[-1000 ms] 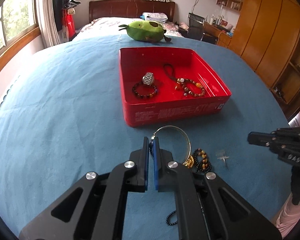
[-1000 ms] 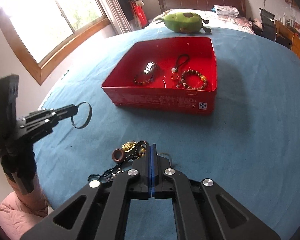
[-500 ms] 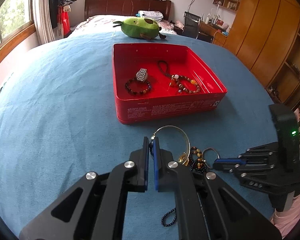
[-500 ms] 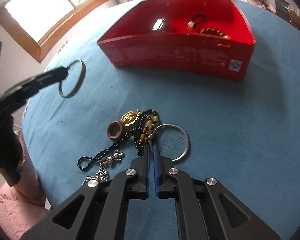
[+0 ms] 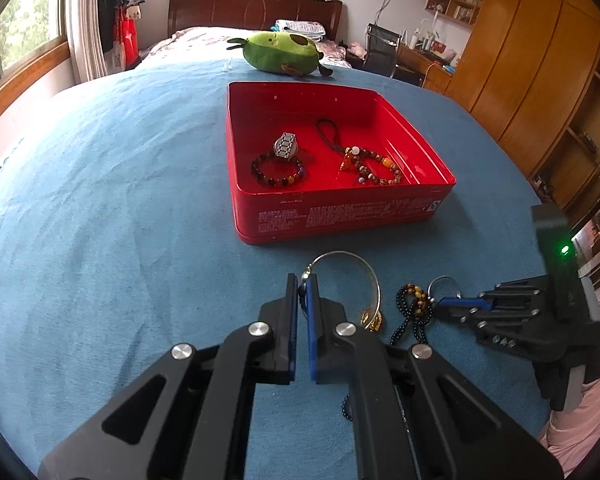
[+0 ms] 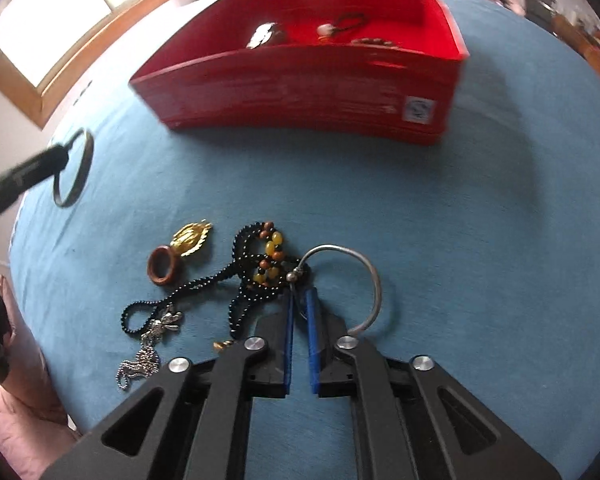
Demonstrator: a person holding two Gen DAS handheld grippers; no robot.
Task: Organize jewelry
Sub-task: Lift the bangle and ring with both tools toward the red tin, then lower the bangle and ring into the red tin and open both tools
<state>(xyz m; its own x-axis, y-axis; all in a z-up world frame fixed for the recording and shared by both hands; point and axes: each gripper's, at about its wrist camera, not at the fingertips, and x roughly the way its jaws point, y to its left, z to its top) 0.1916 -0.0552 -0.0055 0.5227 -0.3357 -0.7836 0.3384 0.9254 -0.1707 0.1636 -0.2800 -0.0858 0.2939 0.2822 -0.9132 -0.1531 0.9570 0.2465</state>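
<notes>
The red tin (image 5: 340, 216) bears white print along its front wall, too small to read; a white square sticker (image 6: 419, 109) at its right corner is blurred.

Red tin (image 5: 340, 216), blue cloth (image 5: 120, 200), green plush (image 5: 280, 54), silver bangle (image 6: 364, 276).

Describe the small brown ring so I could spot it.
Find the red box on the blue cloth, then look nearer the camera at the loose jewelry heap. At its left edge, beside a gold pendant, lies the brown ring. It alone is a small, thick, wood-coloured hoop; the silver bangle is larger and thin.
</notes>
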